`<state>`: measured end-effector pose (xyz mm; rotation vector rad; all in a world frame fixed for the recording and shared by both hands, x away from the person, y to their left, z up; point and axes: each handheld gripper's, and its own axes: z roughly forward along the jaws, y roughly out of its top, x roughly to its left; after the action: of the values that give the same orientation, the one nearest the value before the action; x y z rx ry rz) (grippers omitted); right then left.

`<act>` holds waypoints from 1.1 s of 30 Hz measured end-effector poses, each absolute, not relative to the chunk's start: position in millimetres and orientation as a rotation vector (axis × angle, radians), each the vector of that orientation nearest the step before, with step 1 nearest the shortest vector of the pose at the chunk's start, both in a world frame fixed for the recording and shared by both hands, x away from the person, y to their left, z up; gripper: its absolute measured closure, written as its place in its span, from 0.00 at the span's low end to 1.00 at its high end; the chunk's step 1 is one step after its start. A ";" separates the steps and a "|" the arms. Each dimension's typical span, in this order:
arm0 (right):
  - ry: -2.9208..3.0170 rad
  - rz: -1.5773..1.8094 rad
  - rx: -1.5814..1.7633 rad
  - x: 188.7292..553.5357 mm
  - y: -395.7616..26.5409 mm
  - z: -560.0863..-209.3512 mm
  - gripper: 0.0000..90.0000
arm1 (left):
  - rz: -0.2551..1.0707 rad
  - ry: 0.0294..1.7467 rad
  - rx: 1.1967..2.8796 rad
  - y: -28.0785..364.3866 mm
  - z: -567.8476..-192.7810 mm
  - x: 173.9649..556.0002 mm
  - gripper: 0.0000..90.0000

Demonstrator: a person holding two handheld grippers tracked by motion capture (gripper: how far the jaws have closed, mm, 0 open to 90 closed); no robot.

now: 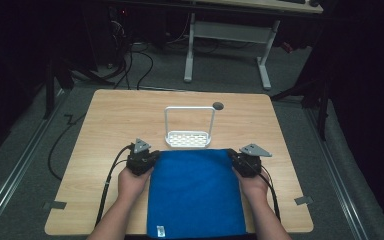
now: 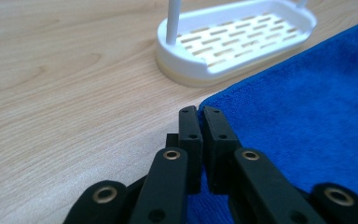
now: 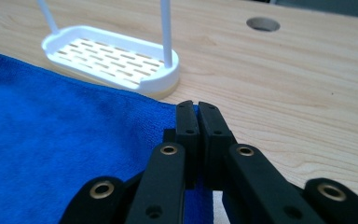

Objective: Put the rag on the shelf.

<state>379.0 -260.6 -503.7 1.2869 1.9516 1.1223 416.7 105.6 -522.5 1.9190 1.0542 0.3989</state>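
Observation:
A blue towel (image 1: 195,192) lies flat on the wooden table (image 1: 110,120), reaching from its middle to the near edge. My left gripper (image 1: 150,156) sits at the towel's far left corner, jaws pressed together on the corner's edge (image 2: 199,111). My right gripper (image 1: 232,157) is at the far right corner, and a sliver of blue cloth shows between its shut jaws (image 3: 196,105). The towel (image 2: 307,121) (image 3: 51,140) is still flat on the table. Just beyond its far edge stands a white slotted rack (image 1: 188,139) with a tall hoop handle.
The rack (image 2: 235,39) (image 3: 107,56) is close ahead of both grippers. A round cable hole (image 1: 218,105) (image 3: 263,24) lies in the table behind the rack. Bare wood spreads to the left and right of the towel. Cables trail off the table's left side.

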 end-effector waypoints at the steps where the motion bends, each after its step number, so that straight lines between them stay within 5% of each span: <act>1: 1.943 1.147 1.283 376.2 -262.0 -502.9 0.98 | 0.403 1.050 1.909 106.0 -521.0 414.4 0.97; 33: 1.793 1.338 1.181 344.6 -271.2 -461.3 0.98 | 0.533 0.944 1.739 119.5 -473.0 381.5 0.97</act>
<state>344.6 -271.2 -461.3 1.1805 1.7931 1.3381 381.5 119.5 -473.0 1.7392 0.9442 0.5335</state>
